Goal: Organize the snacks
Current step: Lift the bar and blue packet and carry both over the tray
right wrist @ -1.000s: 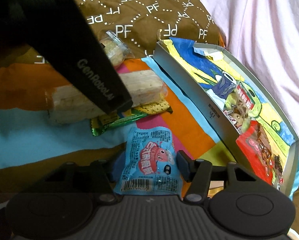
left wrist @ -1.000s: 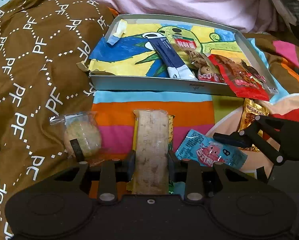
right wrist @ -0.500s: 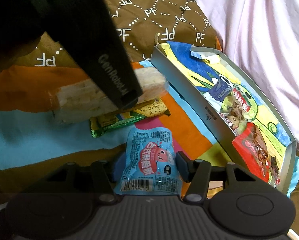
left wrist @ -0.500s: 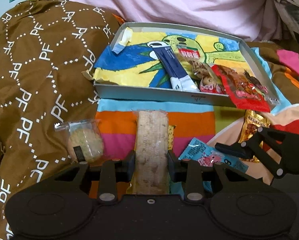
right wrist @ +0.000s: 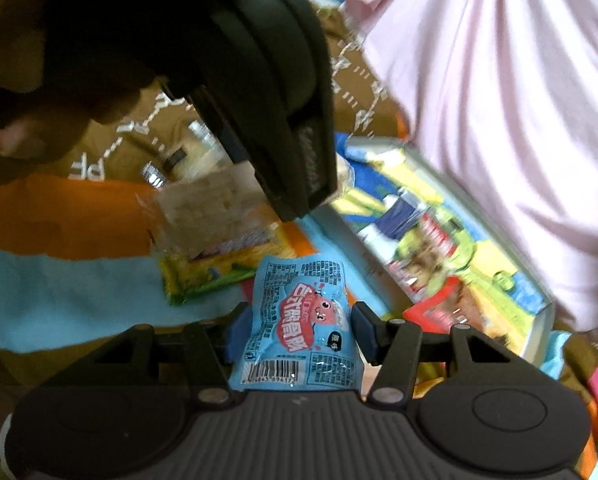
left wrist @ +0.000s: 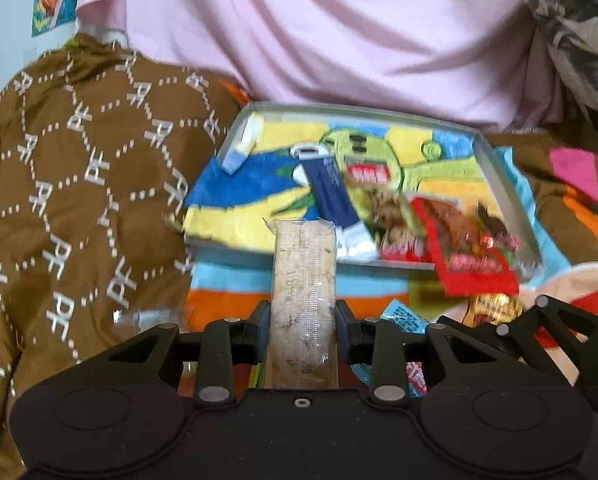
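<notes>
My left gripper [left wrist: 303,314] is shut on a long pale cracker pack [left wrist: 303,272], held lengthwise in the air in front of the tray. The tray [left wrist: 339,110] is grey, lined with a colourful drawing, and holds a dark blue stick pack [left wrist: 331,196] and a red packet [left wrist: 473,266] among other snacks. My right gripper [right wrist: 297,330] is shut on a light blue snack packet [right wrist: 303,312], which is lifted off the striped blanket. The left gripper's black body [right wrist: 279,120] and the cracker pack [right wrist: 211,208] fill the upper left of the right wrist view.
A green and yellow packet [right wrist: 203,280] lies on the striped blanket under the cracker pack. A gold packet [left wrist: 491,308] sits by the tray's front right corner. Brown patterned fabric [left wrist: 79,200] rises on the left, pink cloth [left wrist: 339,32] behind the tray.
Both grippers have risen with their packets. The cracker pack has come up off the green and yellow packet, and the blue packet has left the blanket. Both views now tilt more toward the tray.
</notes>
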A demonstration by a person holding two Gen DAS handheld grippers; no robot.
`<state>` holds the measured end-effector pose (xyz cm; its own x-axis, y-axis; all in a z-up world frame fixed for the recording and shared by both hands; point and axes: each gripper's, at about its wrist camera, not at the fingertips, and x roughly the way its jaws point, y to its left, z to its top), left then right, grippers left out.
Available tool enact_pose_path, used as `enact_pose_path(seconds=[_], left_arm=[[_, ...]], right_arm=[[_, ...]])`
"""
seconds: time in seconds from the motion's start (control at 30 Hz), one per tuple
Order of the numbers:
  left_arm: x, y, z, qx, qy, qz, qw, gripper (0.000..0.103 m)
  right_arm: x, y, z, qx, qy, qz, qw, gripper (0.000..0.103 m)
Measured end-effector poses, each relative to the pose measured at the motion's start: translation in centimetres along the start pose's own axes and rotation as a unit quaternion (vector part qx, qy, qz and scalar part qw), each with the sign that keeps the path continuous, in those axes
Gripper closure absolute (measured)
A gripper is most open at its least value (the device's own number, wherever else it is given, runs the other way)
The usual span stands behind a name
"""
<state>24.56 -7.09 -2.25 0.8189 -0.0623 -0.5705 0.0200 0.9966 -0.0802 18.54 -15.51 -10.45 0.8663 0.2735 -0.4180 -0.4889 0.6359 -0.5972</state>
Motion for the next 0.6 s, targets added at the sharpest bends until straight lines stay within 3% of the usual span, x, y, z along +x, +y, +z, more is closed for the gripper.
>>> enact_pose_path(seconds=[0.37,0.6], left_arm=[[0.9,-2.3,4.8,-0.022,-0.042,0.009,0.9988,0.068],[2.8,-4.3,7.3,-0.028,-0.052,0.0,0.9982,0.068]], right_arm=[[0.0,-5.5,0.2,0.096,-0.059,-0.101,0.988,0.044],[1.3,-9.8,-1.6,0.175,-0.05,-0.141,0.973,0.043]])
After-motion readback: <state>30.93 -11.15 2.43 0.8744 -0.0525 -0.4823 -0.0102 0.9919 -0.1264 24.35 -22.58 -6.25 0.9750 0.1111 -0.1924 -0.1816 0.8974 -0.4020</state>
